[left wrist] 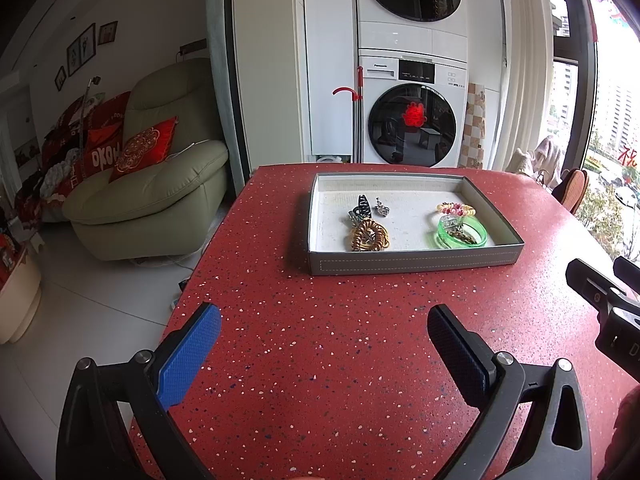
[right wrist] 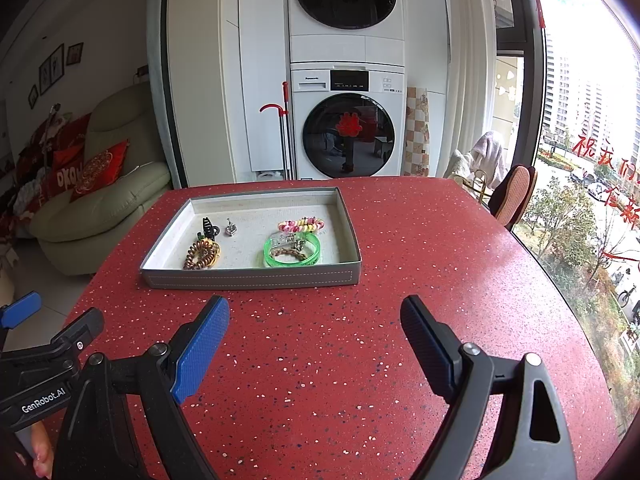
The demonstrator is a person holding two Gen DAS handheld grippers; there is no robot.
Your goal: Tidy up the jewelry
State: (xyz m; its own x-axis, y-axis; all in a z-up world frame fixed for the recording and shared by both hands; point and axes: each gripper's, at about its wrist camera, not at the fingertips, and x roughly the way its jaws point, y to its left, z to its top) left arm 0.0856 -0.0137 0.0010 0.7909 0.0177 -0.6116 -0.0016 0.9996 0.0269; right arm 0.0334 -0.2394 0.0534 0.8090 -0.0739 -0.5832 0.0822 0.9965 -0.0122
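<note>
A grey tray [left wrist: 416,265] [right wrist: 252,280] sits on the red speckled table. On its left side lie a gold spiral hair tie [left wrist: 370,236] [right wrist: 202,255], a black claw clip [left wrist: 362,205] [right wrist: 208,227] and a small silver charm [left wrist: 382,206] [right wrist: 230,227]. On its right side lie a green bangle [left wrist: 462,234] [right wrist: 292,252] and a pink-yellow spiral tie [left wrist: 456,210] [right wrist: 301,225]. My left gripper [left wrist: 324,332] is open and empty, hovering over the table before the tray. My right gripper [right wrist: 315,322] is open and empty too, beside it.
The table [left wrist: 320,380] [right wrist: 440,260] ends at a rounded edge on the left and right. A cream armchair [left wrist: 152,184] stands left, stacked washing machines [right wrist: 346,120] behind, a chair [right wrist: 514,196] and a window to the right.
</note>
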